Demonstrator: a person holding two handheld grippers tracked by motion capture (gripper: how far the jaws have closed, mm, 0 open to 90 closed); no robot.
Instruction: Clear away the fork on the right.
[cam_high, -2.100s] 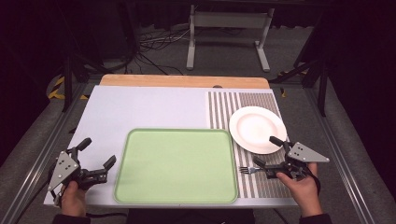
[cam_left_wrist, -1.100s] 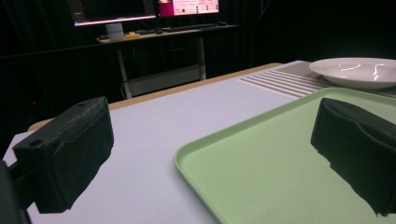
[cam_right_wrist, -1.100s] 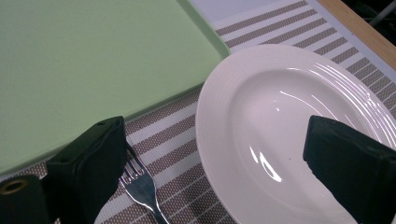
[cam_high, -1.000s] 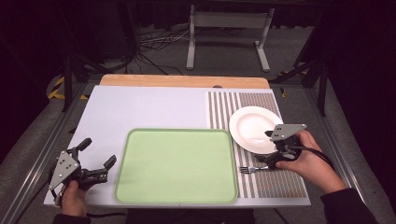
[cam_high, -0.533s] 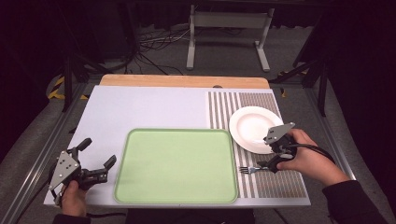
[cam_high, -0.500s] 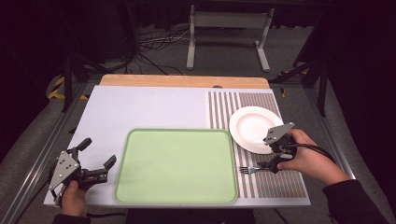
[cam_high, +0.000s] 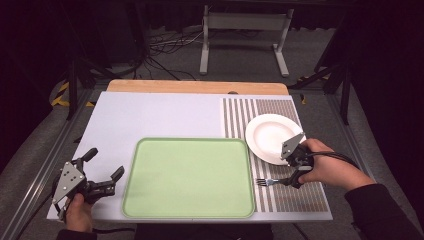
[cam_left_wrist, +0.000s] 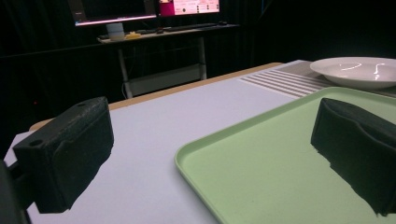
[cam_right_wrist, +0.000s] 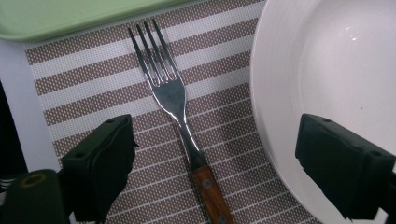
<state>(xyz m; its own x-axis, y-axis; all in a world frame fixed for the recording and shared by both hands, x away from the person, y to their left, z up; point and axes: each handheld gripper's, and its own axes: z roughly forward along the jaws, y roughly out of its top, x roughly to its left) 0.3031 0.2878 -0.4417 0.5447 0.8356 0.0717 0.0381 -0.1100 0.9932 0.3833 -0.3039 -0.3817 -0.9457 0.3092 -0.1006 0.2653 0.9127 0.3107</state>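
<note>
Straddling fork (cam_right_wrist: 173, 100), plate rim (cam_right_wrist: 266, 116) beside

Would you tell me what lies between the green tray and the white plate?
The fork lies there on the striped placemat, tines toward the green tray, beside the white plate. The right gripper view shows it, with the right gripper open above it.

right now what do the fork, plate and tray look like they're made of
Fork: shiny metal head, mirror glints; brown handle with rivets, likely wood. Plate: glossy white, probably ceramic, with sharp highlights. Tray: matte pale green, likely plastic, with a rounded moulded rim.
</note>
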